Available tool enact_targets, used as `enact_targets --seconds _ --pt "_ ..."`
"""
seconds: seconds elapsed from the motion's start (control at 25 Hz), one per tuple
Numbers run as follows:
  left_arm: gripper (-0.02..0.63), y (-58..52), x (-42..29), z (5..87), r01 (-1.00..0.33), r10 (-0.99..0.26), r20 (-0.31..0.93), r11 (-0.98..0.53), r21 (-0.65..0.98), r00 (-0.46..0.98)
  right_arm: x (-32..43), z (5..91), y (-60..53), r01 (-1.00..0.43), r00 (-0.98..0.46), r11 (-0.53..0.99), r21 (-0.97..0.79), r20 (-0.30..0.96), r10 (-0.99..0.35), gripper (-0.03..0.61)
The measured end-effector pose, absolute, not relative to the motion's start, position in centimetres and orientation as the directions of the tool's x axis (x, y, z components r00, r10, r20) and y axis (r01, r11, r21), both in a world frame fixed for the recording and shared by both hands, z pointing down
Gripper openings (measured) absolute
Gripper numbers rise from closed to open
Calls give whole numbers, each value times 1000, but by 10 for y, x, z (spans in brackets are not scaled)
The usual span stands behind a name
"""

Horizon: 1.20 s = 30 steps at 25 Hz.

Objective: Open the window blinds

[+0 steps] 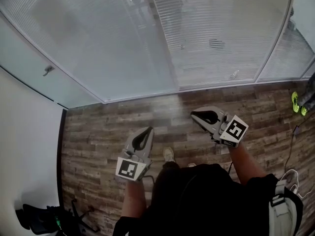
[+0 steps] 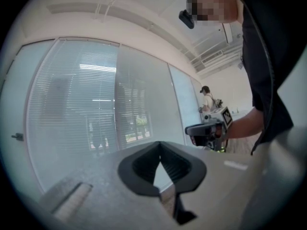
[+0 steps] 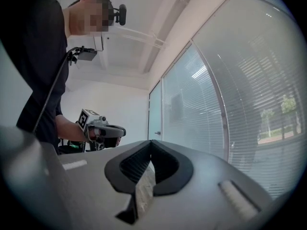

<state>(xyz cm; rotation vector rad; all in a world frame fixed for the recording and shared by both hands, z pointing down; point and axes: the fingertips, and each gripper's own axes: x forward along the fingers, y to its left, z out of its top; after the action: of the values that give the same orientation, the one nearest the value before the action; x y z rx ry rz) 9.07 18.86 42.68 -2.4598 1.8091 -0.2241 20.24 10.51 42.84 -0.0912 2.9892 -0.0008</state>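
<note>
1. The pale grey-white slatted window blinds (image 1: 98, 38) show fine horizontal stripes.
2. The wood-plank floor (image 1: 98, 127) mixes brown and grey boards.
3. The left gripper (image 1: 147, 131) and right gripper (image 1: 195, 115) are grey with black jaws and black-and-white square markers.
4. The person's top (image 1: 197, 200) is black.

**My kit, head to foot**

I wear a black short-sleeved top (image 1: 206, 195), and one pale shoe (image 1: 169, 154) shows under it. My left gripper (image 1: 146, 132) and right gripper (image 1: 195, 115) are matching light-grey plastic shells with black ribbed pads (image 2: 140, 166). Each carries a white cube printed with black square markers (image 1: 129, 169). A small black camera (image 3: 121, 13) is mounted at my head, and a thin black cable (image 3: 52, 92) runs down across the top.
</note>
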Motion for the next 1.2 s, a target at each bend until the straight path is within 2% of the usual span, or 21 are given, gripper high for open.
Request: enact_targets --seconds 0.4,1.2 --pt "5 147 70 425 -928 -937 30 -349 -128 348 186 428 69 -110 -990 993 31 -97 -107 6" --pt "5 75 -41 416 -863 -875 27 -481 -154 483 74 413 21 -238 -967 971 23 -95 -235 6"
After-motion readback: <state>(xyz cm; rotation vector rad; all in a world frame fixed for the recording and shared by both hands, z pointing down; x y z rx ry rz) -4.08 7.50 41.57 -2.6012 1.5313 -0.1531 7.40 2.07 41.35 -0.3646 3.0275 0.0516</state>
